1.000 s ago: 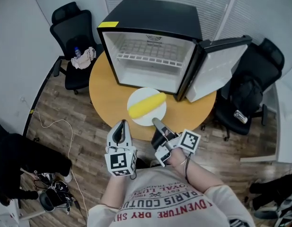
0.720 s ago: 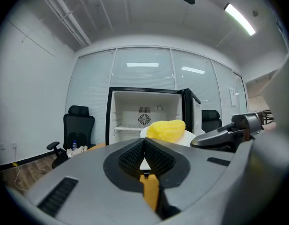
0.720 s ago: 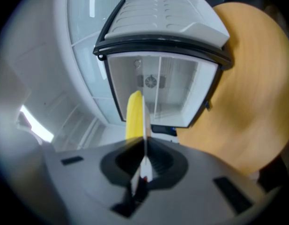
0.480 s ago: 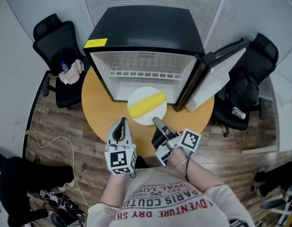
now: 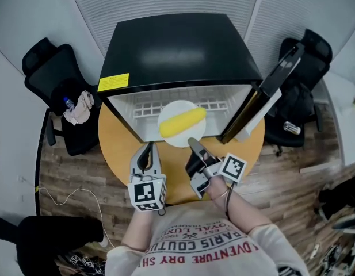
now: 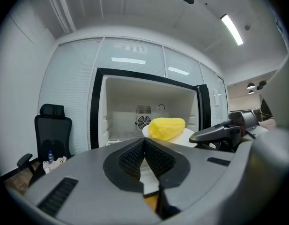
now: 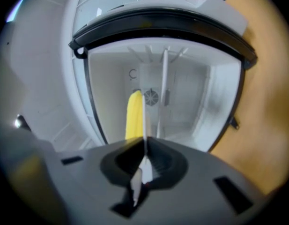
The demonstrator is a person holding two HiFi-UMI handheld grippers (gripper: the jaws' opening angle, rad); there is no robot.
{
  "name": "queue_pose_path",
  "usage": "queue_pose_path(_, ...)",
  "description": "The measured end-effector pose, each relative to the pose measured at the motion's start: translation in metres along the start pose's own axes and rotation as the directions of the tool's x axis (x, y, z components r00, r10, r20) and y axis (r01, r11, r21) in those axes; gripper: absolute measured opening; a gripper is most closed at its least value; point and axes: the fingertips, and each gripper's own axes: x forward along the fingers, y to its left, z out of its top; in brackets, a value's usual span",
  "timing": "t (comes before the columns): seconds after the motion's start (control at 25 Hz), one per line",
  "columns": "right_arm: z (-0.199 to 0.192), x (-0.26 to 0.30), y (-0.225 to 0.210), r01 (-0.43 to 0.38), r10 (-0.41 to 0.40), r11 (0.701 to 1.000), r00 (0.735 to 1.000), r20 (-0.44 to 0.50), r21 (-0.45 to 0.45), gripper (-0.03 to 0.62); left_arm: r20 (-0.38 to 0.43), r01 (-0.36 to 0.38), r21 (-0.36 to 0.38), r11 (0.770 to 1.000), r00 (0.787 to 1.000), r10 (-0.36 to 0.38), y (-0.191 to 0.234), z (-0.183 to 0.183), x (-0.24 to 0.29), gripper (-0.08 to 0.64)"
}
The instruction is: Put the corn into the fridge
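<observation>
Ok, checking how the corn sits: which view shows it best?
Head view: the corn lies whole across the plate, seen from above. Left gripper view shows it side-on; right gripper view, only a yellow strip beside the plate's edge.

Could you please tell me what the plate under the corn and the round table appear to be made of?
The plate looks like white ceramic or hard plastic: a thin, rigid, plain rim; which one is unclear. The table seems wood or wood-look laminate: an even honey-orange, smooth satin top with no clear grain.
</observation>
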Motion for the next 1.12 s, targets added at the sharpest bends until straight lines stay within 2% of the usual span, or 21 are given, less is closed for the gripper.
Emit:
queue_pose_path(0.2, 0.011, 0.017, -0.005, 0.026, -0.026, 1.0, 0.997, 0.072, 0.005, 0.04, -0.011, 0.07, -0.001, 0.998, 0.998, -0.07, 0.008, -0.002, 0.021, 0.032)
queue_pose_path(0.56, 0.023, 0.038, -0.023, 0.073, -0.079, 0.996, 0.985, 0.155, 0.041, 0.04, -0.034, 0.142, -0.004, 0.99, 0.989, -0.142, 0.021, -0.012, 0.05, 0.032)
queue_pose_path(1.12, 0.039, 0.063, -0.03, 0.072, -0.085, 0.995, 0.974, 0.208, 0.07, 0.04, -0.061, 0.184, 0.003, 0.983, 0.981, -0.184, 0.027, -0.022, 0.071, 0.032)
